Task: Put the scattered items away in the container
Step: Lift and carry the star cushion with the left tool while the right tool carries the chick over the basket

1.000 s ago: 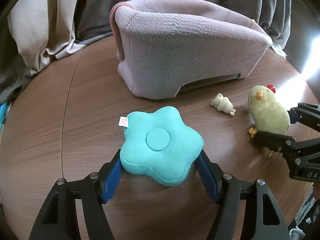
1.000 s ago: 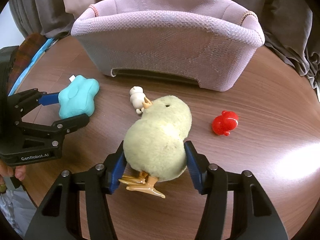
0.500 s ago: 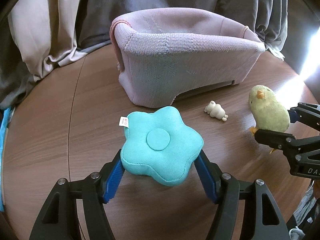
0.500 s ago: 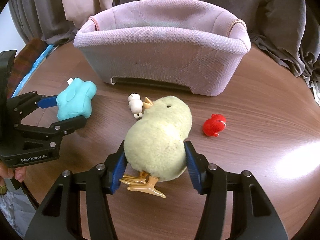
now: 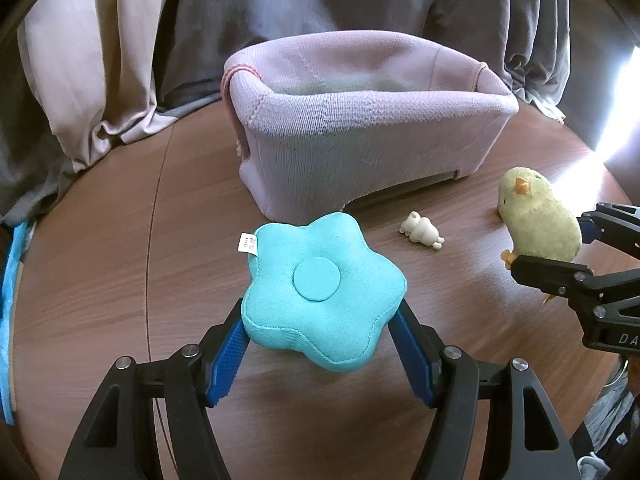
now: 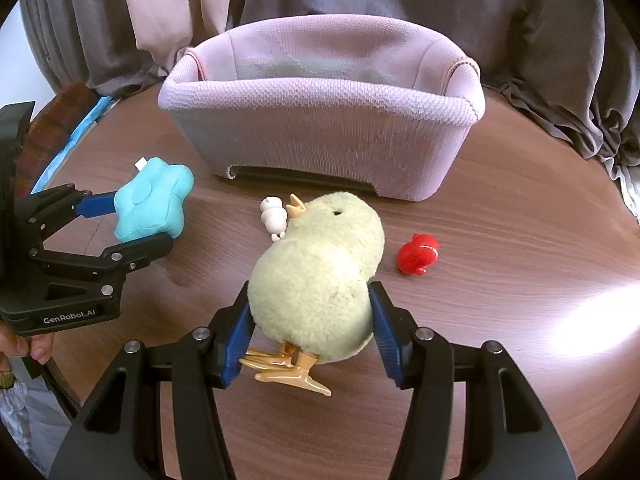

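Two claws are working over a round brown tabletop [image 5: 100,280], each one clamping a soft toy. Left claw [image 5: 322,346] is gripping a teal star cushion [image 5: 320,280] between its blue pads, jaws about half open and pressing the cushion's sides; the cushion is sitting clear of the tabletop, with a small white tag sticking out on its left edge. Right claw [image 6: 310,330] is squeezing a yellow-green plush chick [image 6: 320,276] around its body, jaws partly open to the chick's width, orange feet hanging below the pads, beak pointing toward the basket.

Pink knitted basket [image 6: 320,136] is standing at the back of the tabletop, open side up, straight ahead of both claws and apart from them. Small cream figurine [image 6: 274,216] is lying on the tabletop between chick and basket, just beside the chick's beak in the right wrist view. Small red toy [image 6: 418,254] is lying on the tabletop to the right of the chick, near it but not touching. Grey and beige curtains [image 5: 120,60] are hanging behind the tabletop.

Both claws are tilting steeply down toward the tabletop, side by side, left one showing in the right wrist view with fingers of a hand [image 6: 38,350] wrapping its base. Bright sun glare is washing out the tabletop's right edge.
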Motion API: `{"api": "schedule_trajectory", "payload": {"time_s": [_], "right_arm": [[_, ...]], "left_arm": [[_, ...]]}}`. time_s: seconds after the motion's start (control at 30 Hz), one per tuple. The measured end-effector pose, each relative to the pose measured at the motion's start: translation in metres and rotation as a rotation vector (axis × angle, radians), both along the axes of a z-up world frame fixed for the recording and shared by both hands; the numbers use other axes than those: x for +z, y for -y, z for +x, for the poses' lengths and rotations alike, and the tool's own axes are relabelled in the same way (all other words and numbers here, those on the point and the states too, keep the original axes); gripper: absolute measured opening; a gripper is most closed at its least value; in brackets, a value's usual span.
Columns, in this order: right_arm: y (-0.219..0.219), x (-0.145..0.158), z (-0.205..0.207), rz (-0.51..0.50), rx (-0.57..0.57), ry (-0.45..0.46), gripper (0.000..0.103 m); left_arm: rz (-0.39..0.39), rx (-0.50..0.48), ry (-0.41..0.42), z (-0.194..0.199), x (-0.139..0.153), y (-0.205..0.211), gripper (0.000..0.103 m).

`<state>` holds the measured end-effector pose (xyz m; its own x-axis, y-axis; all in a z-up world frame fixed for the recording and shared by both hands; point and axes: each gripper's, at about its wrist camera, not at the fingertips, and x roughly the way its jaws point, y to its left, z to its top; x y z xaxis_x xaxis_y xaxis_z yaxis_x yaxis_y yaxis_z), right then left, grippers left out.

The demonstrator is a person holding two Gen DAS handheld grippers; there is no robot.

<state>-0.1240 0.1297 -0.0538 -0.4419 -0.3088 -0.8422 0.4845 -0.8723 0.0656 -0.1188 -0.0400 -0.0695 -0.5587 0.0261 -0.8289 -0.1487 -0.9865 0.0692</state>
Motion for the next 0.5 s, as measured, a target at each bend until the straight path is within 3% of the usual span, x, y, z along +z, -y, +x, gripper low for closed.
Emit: {"api": "schedule_trajectory", "payload": {"time_s": [0.5], "right_arm": [[-0.010,0.016,-0.001,-0.015,-0.007,-0.030,0.051]], "left_arm": [[-0.005,-0.010,-0.024,0.004,0.016,-0.005,0.065]]}}
